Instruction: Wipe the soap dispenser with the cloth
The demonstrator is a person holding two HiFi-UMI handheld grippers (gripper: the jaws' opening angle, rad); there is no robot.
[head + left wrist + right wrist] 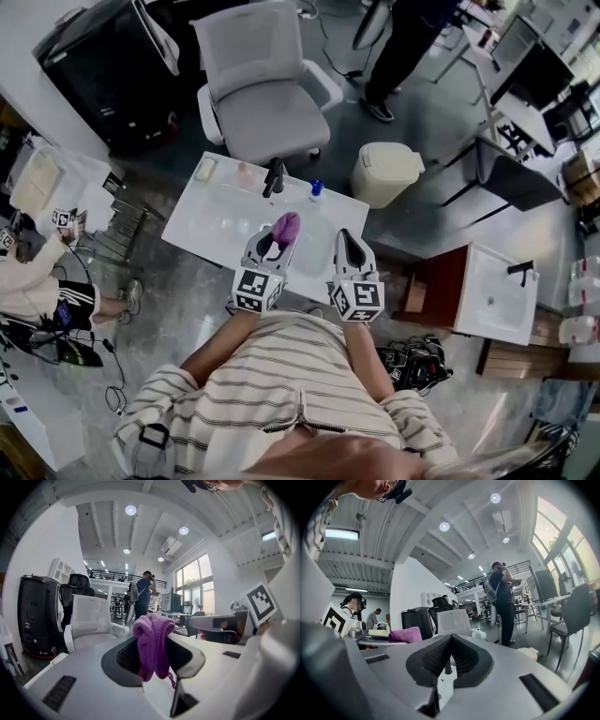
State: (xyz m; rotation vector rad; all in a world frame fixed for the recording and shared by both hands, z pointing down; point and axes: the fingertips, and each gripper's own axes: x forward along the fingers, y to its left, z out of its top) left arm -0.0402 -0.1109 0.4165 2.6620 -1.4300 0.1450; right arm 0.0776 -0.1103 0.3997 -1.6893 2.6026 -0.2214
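Observation:
A purple cloth [287,227] hangs bunched between the jaws of my left gripper [276,236], which is shut on it above the white table [202,225]. In the left gripper view the cloth [152,641] droops over the left gripper [153,654]. My right gripper [348,236] is level beside it, shut with nothing in it. In the right gripper view the right gripper [450,641] has its pads together, and the cloth [404,635] shows off to the left. A dispenser with a black pump [273,177] stands at the table's far edge, beyond both grippers.
A small blue-capped bottle [316,189], a pinkish item [245,172] and a white item [205,169] line the far edge. A white office chair [258,89] stands behind the table and a cream bin [384,172] to its right. A person [405,47] stands further back.

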